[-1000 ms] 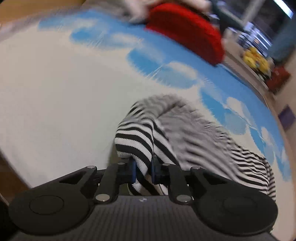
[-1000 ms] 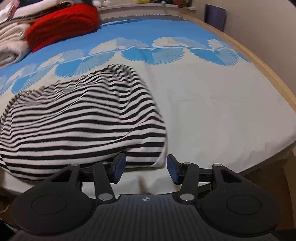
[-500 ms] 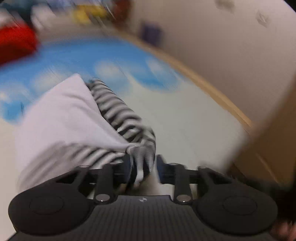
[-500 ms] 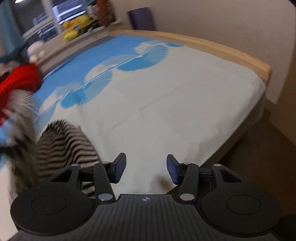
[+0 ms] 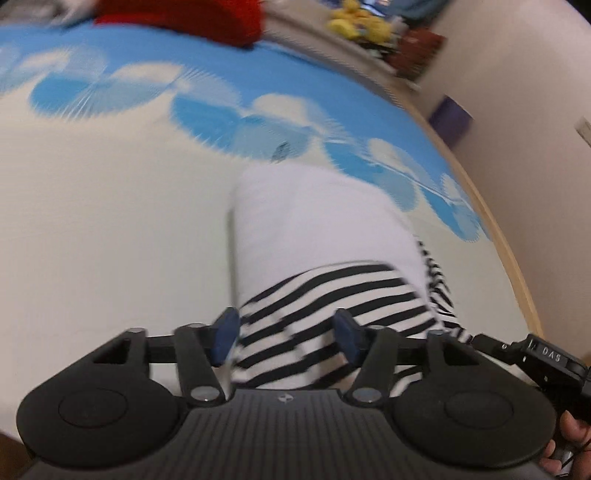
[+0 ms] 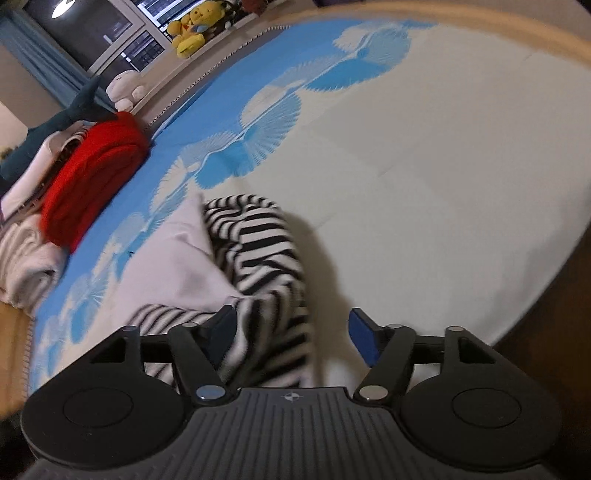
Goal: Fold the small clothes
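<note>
A: Start with the left wrist view. What has changed there?

B: A second ago the left gripper was pinched shut on a bunched edge of the striped garment. Its jaws have just been opening, and now they stand wide. The striped cloth lies between them but neither blue pad presses on it, so the hold looks released. The garment has been doubled over: a plain pale inner face now shows on top, with the stripes left only at the near end.

A: And where does it lie?

B: On the bedspread, on its pale part, near the wooden edge of the bed. A red folded garment sits well apart at the far side.

A: Now the right wrist view.

B: The right gripper was already parted a second ago, with nothing in it, and its jaws have just opened further. The striped garment lies partly between them, close to the left finger, but nothing clamps it. A second ago it lay spread flat; now it is a narrower, rumpled bundle with the pale side up.

A: What does that mean for the task?

B: Probably one fold has been laid and let go. The striped edge looks bunched, so some straightening or a second fold likely remains.

A: Any containers?

B: None visible. Only a pile of folded clothes beside the red one, and soft toys on the ledge.
</note>
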`<state>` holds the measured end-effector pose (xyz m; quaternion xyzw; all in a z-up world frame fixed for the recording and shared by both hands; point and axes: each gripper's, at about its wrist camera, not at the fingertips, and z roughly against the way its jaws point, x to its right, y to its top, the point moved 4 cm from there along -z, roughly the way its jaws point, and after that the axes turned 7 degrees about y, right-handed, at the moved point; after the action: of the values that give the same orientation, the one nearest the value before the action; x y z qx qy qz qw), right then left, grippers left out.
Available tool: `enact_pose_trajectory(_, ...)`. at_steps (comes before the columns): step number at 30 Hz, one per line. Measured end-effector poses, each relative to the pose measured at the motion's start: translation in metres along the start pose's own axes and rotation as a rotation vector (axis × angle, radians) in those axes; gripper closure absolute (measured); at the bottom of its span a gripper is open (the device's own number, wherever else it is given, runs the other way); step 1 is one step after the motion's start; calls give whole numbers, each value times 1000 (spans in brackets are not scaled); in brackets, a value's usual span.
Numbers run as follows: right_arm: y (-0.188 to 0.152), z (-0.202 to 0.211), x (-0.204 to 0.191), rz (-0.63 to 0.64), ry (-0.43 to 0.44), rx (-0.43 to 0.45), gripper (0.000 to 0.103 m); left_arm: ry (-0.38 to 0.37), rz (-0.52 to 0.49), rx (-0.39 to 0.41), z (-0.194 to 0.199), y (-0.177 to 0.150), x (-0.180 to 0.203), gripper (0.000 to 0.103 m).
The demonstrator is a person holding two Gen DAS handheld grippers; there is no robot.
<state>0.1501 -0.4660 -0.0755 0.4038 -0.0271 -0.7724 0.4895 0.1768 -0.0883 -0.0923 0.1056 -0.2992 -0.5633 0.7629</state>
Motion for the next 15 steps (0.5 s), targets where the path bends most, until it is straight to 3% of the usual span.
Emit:
enact_pose_trajectory(6,-5,-32,-8,-22,-23,-56,35,-86,183,-35,-28,27,-30,28)
enact_pose_trajectory(9,-14,-39,-9,54,-66,-96,80,-141,257,-76,-49,46,-37,24)
enact_pose_trajectory(10,-17,-40,-7,51,-73,-108,87,-150,269,-96,-58,52,-37,24)
enact_pose_trajectory(15,-18,-38,-8,48,-100,-103,90,-203,313,-151,-101,69,-33,19)
